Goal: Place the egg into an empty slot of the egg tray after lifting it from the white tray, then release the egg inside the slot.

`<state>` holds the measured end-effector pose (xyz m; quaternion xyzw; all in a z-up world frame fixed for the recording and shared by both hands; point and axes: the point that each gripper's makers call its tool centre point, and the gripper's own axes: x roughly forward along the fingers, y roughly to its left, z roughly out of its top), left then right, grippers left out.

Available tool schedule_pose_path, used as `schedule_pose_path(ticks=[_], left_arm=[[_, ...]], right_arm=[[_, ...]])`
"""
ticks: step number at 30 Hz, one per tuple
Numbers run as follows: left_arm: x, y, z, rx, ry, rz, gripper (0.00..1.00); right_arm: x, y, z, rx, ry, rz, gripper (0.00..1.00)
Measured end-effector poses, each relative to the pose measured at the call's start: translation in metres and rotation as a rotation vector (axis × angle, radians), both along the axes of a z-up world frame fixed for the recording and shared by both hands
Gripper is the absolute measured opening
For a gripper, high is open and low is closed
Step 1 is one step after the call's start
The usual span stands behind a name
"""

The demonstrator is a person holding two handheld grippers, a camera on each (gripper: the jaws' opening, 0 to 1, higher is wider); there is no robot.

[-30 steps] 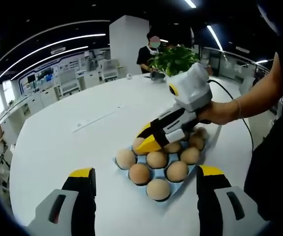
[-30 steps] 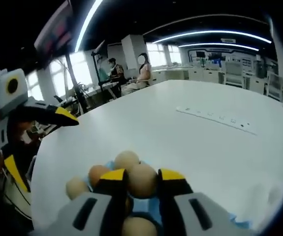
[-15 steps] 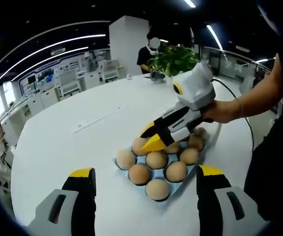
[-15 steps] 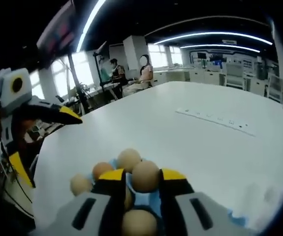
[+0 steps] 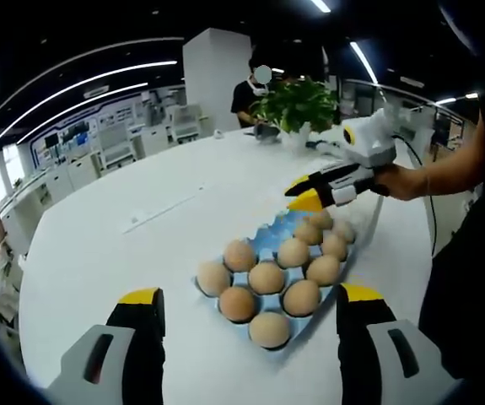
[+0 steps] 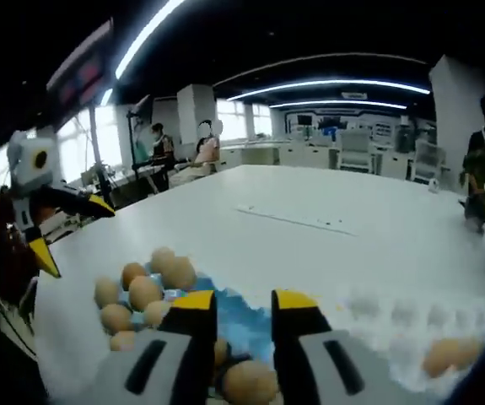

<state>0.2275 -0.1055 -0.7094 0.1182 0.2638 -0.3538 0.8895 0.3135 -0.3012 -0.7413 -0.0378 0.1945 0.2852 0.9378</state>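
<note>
The blue egg tray (image 5: 269, 234) lies on the white round table, holding several brown eggs. One egg (image 5: 240, 254) sits in a slot at its left side. My left gripper (image 5: 250, 297) is open wide in front of the tray, empty. A hand holds my right gripper (image 5: 305, 193) above the tray's far end, jaws apart with nothing between them. In the right gripper view its jaws (image 6: 244, 300) frame the blue tray (image 6: 235, 316) below. An egg (image 6: 449, 355) lies on the white tray (image 6: 381, 314) at lower right. The left gripper (image 6: 73, 232) shows open at the left.
A potted plant (image 5: 297, 103) stands on the table's far side, with a person (image 5: 253, 89) behind it. A white power strip (image 5: 162, 207) lies left of the tray, also seen as a power strip (image 6: 293, 219). Other people sit at desks (image 6: 183, 148) beyond the table.
The right gripper has lifted away from the tray's left side toward its far end, leaving the egg in its slot. The left gripper has stayed put.
</note>
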Motion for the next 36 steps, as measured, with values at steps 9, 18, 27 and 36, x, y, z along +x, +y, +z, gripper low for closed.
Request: schedule_pose_path(ticks=[9,18,27,36], left_arm=[[0.003,-0.002,0.000,-0.010,0.001,-0.008,0.85],[0.004,0.001,0.000,-0.007,0.002,0.002,0.85],[0.003,0.005,-0.002,-0.003,0.005,0.015,0.85],[0.001,0.002,-0.004,-0.001,0.009,0.003,0.85]], right_arm=[[0.019,-0.141,0.005,-0.067,-0.053,-0.413,0.23],[0.019,-0.162,-0.027,-0.127,0.016,-0.446,0.27],[0.024,-0.166,-0.033,-0.118,0.028,-0.440,0.25],[0.011,-0.130,0.011,0.001,-0.048,-0.398,0.25]])
